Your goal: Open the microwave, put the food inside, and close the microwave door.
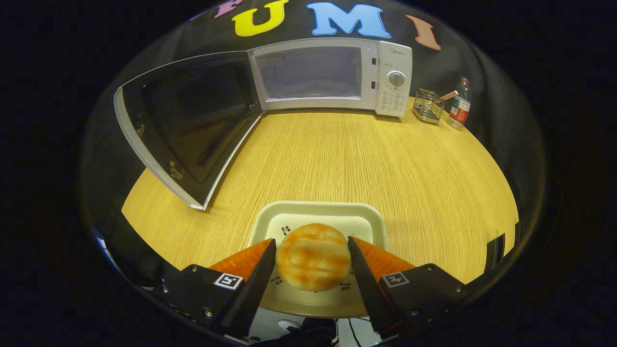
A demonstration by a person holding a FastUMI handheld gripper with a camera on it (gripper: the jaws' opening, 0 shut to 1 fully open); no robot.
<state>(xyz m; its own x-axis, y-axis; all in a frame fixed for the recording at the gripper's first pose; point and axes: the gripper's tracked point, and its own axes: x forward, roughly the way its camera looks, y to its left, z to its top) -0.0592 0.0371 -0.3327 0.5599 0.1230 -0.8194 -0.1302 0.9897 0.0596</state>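
The gripper [312,248] is the nearest thing, and its two fingers stand on both sides of a round, flat bun [313,257] with a golden-brown top. The bun fills the gap between the fingers, and each finger seems to press on its side, so the gripper looks clamped on it. The bun is over a pale square tray [318,213] with small cherry prints, which stands at the near edge of the wooden table [366,159]. Farther on, at the far side of the table, is the white microwave [332,74]. Its door [185,125] is swung wide open to the left, and the chamber is lit. To the right of the microwave stand a small wire basket [428,106] and, just beside it, a plastic bottle [460,104].
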